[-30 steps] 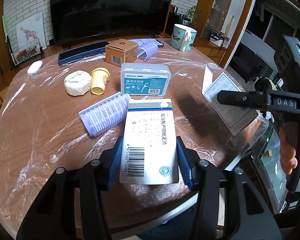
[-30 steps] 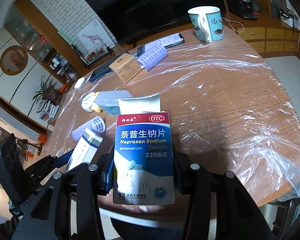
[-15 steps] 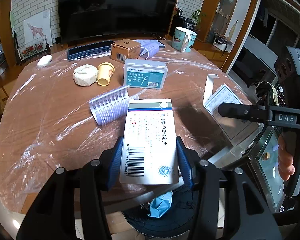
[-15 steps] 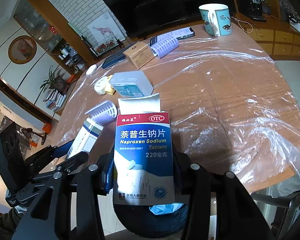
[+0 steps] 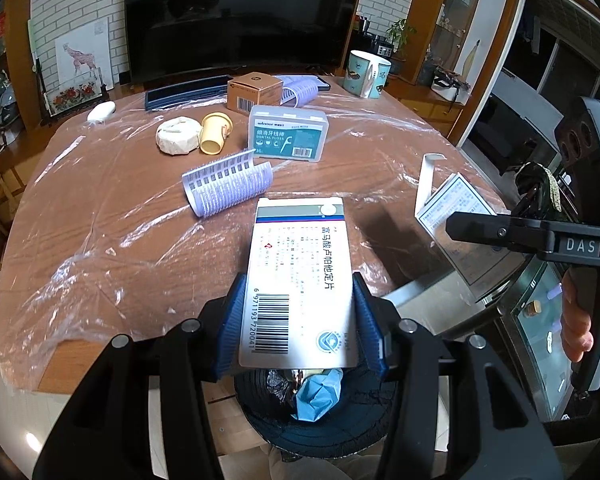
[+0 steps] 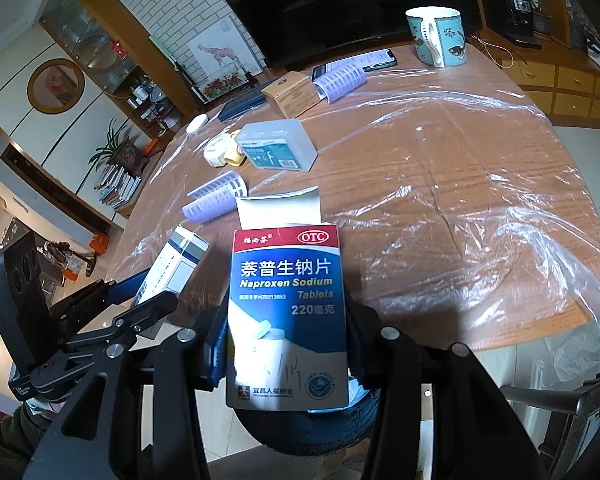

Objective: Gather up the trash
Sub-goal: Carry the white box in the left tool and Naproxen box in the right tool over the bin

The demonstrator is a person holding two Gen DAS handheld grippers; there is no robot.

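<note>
Two boxes clamped, white box in left gripper, blue box in right gripper, poised over bin; curlers, cup left on table.

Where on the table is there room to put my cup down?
The widest bare patch of table lies between the mug and the near edge, right of the dental floss box. The near-left corner is also bare. It is crowded from the brown box to the purple roller.
</note>
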